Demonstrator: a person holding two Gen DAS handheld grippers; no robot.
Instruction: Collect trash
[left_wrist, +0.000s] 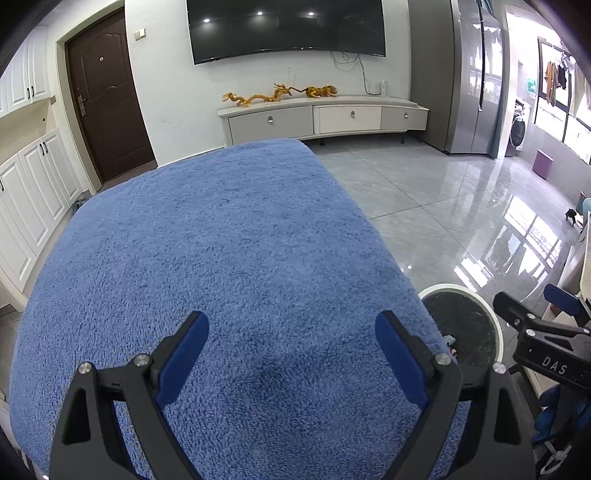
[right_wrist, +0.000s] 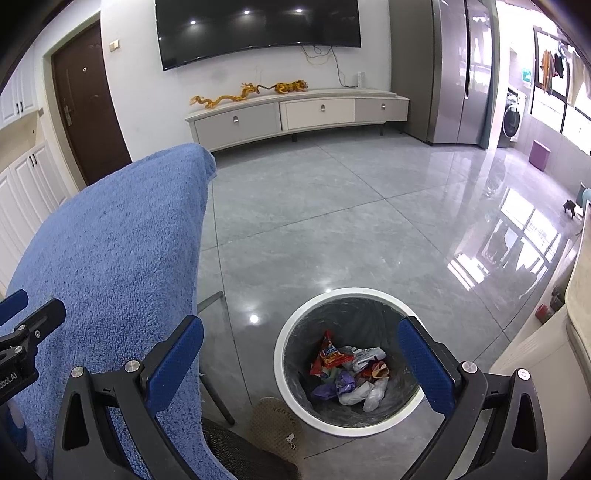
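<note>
A white-rimmed round bin (right_wrist: 295, 328) stands on the grey floor beside the table. Inside it lies a heap of trash (right_wrist: 349, 373): a red snack wrapper, purple and white crumpled bits. My right gripper (right_wrist: 301, 339) hangs open above the bin, nothing between its blue pads. My left gripper (left_wrist: 291, 336) is open over the blue towel (left_wrist: 221, 240) that covers the table, its jaws empty. No trash shows on the towel. The bin's rim (left_wrist: 498, 332) peeks out at the towel's right edge in the left wrist view, and the right gripper's body (left_wrist: 546, 332) is there too.
A table leg (right_wrist: 212, 299) slants down beside the towel's edge (right_wrist: 110, 258). A slipper (right_wrist: 275, 424) lies on the floor in front of the bin. A TV cabinet (right_wrist: 295, 114) runs along the far wall, a white cabinet (right_wrist: 532, 354) stands at right.
</note>
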